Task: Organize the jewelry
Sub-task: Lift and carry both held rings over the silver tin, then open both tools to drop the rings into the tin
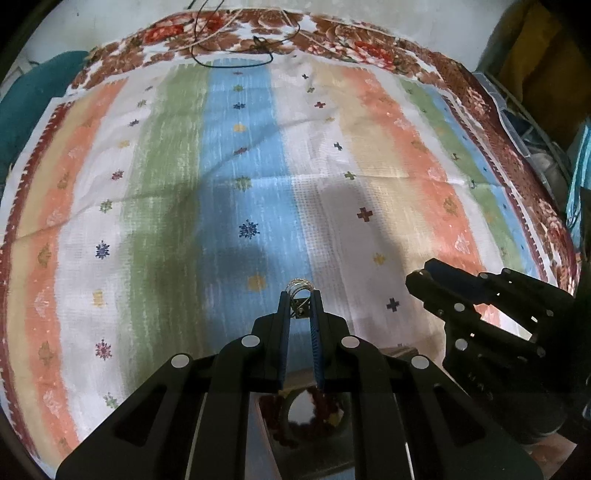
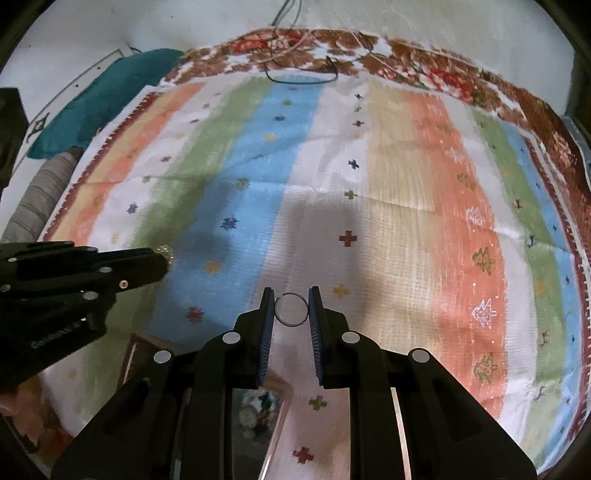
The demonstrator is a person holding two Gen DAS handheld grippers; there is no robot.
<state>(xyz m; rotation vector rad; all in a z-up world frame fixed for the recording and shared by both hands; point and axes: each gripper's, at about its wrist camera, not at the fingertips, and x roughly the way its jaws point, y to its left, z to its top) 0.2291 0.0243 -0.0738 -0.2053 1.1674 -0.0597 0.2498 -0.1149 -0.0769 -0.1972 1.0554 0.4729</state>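
Note:
My left gripper (image 1: 300, 295) is shut on a small sparkly silver ring (image 1: 300, 287), held above the striped cloth (image 1: 166, 177). It also shows at the left of the right wrist view (image 2: 162, 258), with the ring (image 2: 166, 253) glinting at its tip. My right gripper (image 2: 291, 297) is shut on a thin dark wire ring (image 2: 291, 309), which spans the gap between its blue pads. The right gripper shows at the lower right of the left wrist view (image 1: 424, 277).
A black cord (image 1: 236, 55) and a thin beige string (image 1: 218, 33) lie at the cloth's far floral edge. A teal cloth (image 2: 107, 99) lies at the far left. A box with jewelry (image 2: 255, 410) sits below the grippers.

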